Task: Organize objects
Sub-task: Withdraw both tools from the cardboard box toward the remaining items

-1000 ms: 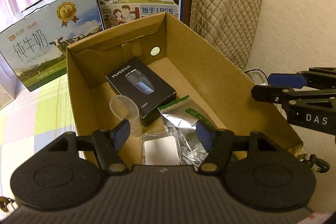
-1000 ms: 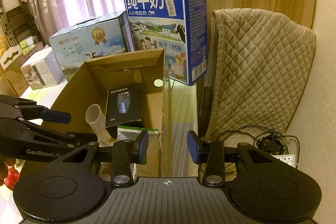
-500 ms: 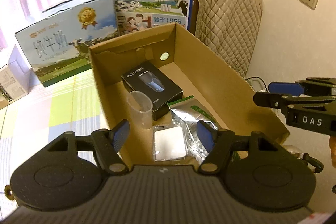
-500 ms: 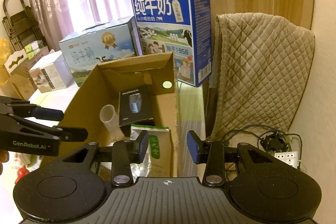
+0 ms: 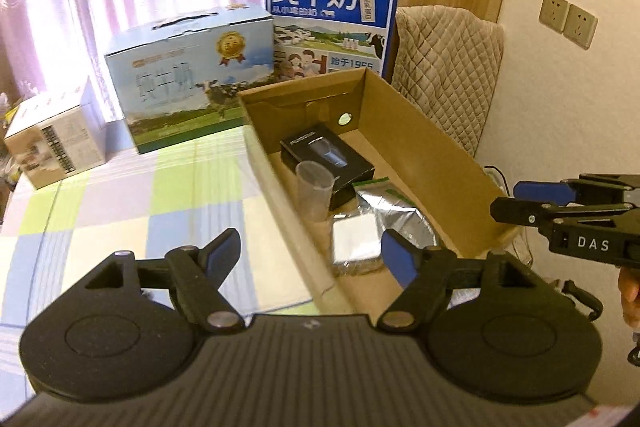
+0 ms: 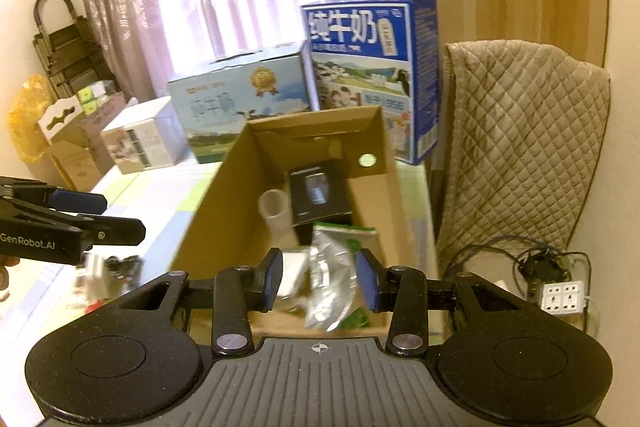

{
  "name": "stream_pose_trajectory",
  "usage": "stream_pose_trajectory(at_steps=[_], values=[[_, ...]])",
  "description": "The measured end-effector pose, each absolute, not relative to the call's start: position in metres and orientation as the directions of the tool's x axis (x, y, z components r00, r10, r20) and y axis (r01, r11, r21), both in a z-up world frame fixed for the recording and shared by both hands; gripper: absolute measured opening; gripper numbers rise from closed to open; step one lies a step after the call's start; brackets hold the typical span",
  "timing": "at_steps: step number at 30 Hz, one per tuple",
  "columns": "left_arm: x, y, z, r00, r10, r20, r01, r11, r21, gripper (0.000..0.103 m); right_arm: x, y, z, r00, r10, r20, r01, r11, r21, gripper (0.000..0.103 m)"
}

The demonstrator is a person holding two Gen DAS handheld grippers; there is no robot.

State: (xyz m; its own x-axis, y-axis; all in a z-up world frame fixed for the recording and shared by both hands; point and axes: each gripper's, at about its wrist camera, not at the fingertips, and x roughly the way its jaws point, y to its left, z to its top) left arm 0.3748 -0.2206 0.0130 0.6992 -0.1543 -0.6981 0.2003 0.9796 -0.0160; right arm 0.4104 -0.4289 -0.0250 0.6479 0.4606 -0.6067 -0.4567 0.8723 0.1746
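An open cardboard box (image 5: 424,143) (image 6: 216,211) stands on the checked tablecloth. Inside lie a black shaver box (image 5: 326,157) (image 6: 316,193), a clear plastic cup (image 5: 314,191) (image 6: 273,211), a silver foil pouch (image 5: 394,215) (image 6: 332,279) and a small white packet (image 5: 356,239) (image 6: 294,275). My left gripper (image 5: 312,253) is open and empty, held back over the box's near left corner. My right gripper (image 6: 320,279) is open and empty above the box's near end. Each gripper shows from the side in the other's view.
Behind the box stand a blue milk carton (image 5: 332,23) (image 6: 372,67), a pale blue milk carton (image 5: 188,75) (image 6: 240,99) and a small white box (image 5: 52,139) (image 6: 140,139). A quilted chair back (image 6: 520,131) is to the right, a power strip (image 6: 564,297) below it. Small items (image 6: 108,271) lie left of the box.
Both grippers have pulled back and up from the box, so more of the table and room shows. The left one has also shifted left. Jaws stayed open; box contents have not moved.
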Motion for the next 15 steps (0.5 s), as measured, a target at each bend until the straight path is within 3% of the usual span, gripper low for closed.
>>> stream_pose_trajectory(at_steps=[15], values=[[0.292, -0.138, 0.002, 0.667, -0.126, -0.734, 0.133, 0.990, -0.050, 0.076, 0.333, -0.364, -0.030, 0.564, 0.537, -0.627, -0.514, 0.823, 0.242, 0.038]])
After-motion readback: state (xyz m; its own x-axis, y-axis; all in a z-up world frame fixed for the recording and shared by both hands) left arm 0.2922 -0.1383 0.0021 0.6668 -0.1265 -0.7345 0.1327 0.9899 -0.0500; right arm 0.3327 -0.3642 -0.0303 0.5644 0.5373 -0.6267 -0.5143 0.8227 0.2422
